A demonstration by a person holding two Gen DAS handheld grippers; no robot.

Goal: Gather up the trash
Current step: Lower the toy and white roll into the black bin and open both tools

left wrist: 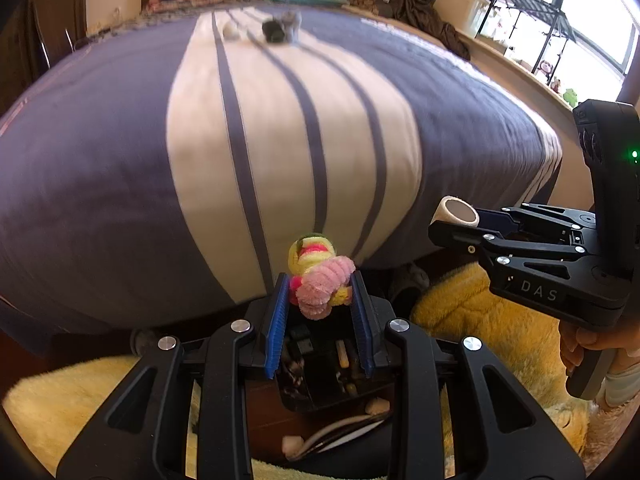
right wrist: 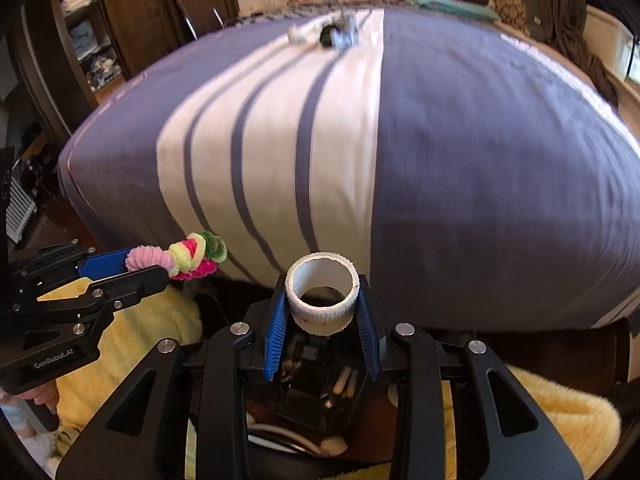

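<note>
Left tool (left wrist: 320, 294): pinching pipe-cleaner bundle (left wrist: 318, 276), lower centre. Right tool (right wrist: 323, 312): pinching white tape roll (right wrist: 322, 298), axis pointing forward. Remaining trash cluster (left wrist: 280, 28): upper centre, far across bed (left wrist: 100, 160), straight ahead; neither tool clearly nearer.

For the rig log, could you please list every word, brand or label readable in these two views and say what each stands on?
"DAS" – on the black body of the right gripper, seen from the left wrist view; the print may continue out of sight.
"GenRobot.AI" – on the black body of the left gripper, seen from the right wrist view.
No readable print shows on the white tape roll, the pipe-cleaner bundle or the striped bedspread.
</note>
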